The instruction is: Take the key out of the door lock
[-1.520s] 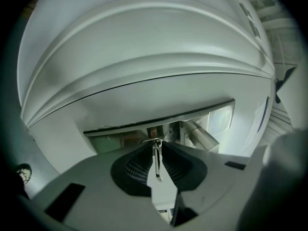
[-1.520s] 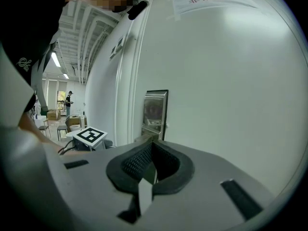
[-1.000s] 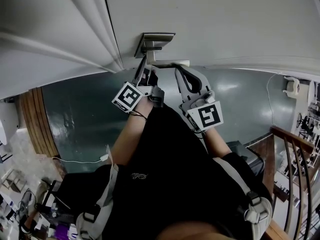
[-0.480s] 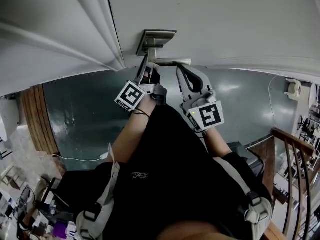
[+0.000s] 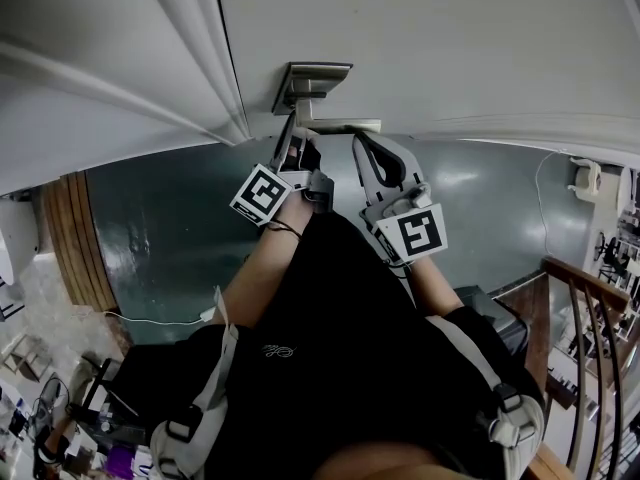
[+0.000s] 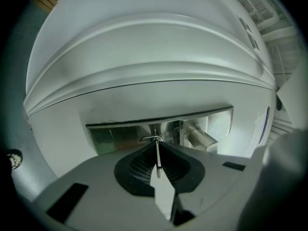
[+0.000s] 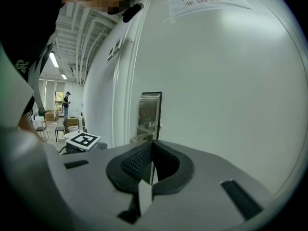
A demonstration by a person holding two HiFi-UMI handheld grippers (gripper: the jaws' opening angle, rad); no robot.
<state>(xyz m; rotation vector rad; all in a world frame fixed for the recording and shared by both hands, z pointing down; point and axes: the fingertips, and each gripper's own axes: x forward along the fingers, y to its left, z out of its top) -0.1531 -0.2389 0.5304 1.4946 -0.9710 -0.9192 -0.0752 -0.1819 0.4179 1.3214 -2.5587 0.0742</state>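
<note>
Steel key (image 6: 158, 158), blade hidden, pinched by just-closed left gripper (image 6: 157, 144), right gripper (image 7: 152, 144) apparently closed

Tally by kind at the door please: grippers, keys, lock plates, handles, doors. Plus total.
Grippers: 2 (left gripper shut on the key, right gripper shut, nothing between its fingers)
Key: 1
Lock plate: 1
Door handle: 1
Door: 1
Total: 6
</note>
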